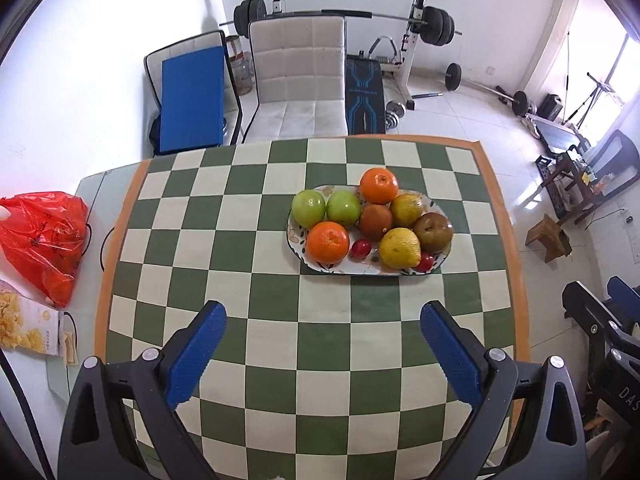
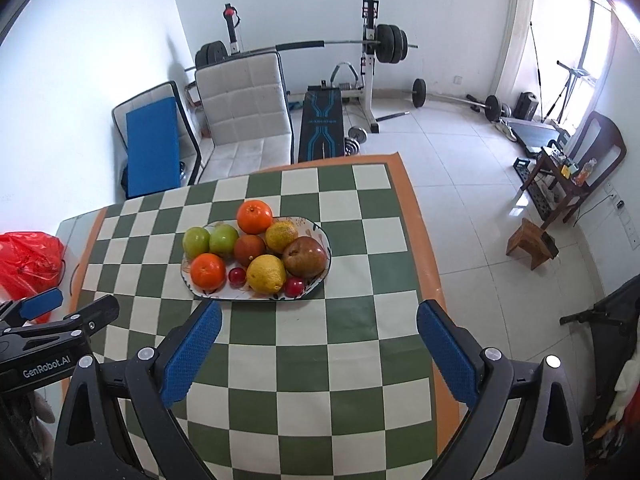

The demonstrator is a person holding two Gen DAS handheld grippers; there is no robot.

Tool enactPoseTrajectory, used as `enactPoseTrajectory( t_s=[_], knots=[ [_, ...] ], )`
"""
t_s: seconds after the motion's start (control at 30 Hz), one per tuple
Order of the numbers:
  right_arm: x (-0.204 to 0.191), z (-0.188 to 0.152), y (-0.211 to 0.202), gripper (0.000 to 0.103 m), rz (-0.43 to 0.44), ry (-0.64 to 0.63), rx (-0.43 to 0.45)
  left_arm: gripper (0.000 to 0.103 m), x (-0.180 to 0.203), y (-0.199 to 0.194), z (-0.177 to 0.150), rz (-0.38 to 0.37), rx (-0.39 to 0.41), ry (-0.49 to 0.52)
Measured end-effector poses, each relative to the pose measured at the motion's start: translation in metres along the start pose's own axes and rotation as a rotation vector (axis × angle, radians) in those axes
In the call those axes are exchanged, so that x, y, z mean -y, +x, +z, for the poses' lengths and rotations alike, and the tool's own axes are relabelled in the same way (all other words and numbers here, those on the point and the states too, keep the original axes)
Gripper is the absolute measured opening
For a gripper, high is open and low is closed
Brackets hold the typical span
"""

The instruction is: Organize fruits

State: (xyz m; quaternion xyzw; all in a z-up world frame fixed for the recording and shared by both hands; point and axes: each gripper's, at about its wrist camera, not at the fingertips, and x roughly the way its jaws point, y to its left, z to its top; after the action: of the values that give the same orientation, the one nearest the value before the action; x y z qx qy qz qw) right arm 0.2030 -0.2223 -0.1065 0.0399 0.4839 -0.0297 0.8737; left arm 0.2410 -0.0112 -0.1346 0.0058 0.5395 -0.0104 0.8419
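Since both the left gripper and right gripper hang released and empty near the fruit plate, we judge we're pre-grasp; next, reach far for the near orange.

The plate sits on the checked cloth, toward its far half, with all the fruit heaped in it. Left of the plate, off the cloth, lies a plastic bag. Behind the plate stands a chair.

Home room, barbell rack, padded chair, checkered table
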Motion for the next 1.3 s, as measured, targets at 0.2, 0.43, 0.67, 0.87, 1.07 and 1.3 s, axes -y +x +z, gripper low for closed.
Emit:
enactPoseTrajectory(
  t_s=[0.2,0.43,0.67,0.87,1.07,1.3],
  knots=[
    [-0.002,-0.007,-0.063,0.100,0.023,-0.009,0.066,0.100,0.004,-0.058,-0.010,-0.016,0.087,0.011],
    [-0.003,-0.016,-0.131,0.100,0.046,-0.018,0.133,0.100,0.009,-0.116,-0.025,-0.030,0.165,0.016],
    [-0.005,-0.021,-0.179,0.100,0.049,-0.039,0.179,0.100,0.012,-0.148,-0.036,-0.055,0.190,0.015],
    [-0.007,-0.026,-0.194,0.100,0.056,-0.047,0.174,0.100,0.011,-0.159,-0.040,-0.048,0.216,0.011],
    [-0.004,-0.026,-0.186,0.100,0.059,-0.039,0.166,0.100,0.013,-0.149,-0.041,-0.047,0.200,0.007],
    [0.003,-0.022,-0.152,0.100,0.027,-0.034,0.165,0.100,0.014,-0.126,-0.038,-0.018,0.202,-0.007]
  ],
)
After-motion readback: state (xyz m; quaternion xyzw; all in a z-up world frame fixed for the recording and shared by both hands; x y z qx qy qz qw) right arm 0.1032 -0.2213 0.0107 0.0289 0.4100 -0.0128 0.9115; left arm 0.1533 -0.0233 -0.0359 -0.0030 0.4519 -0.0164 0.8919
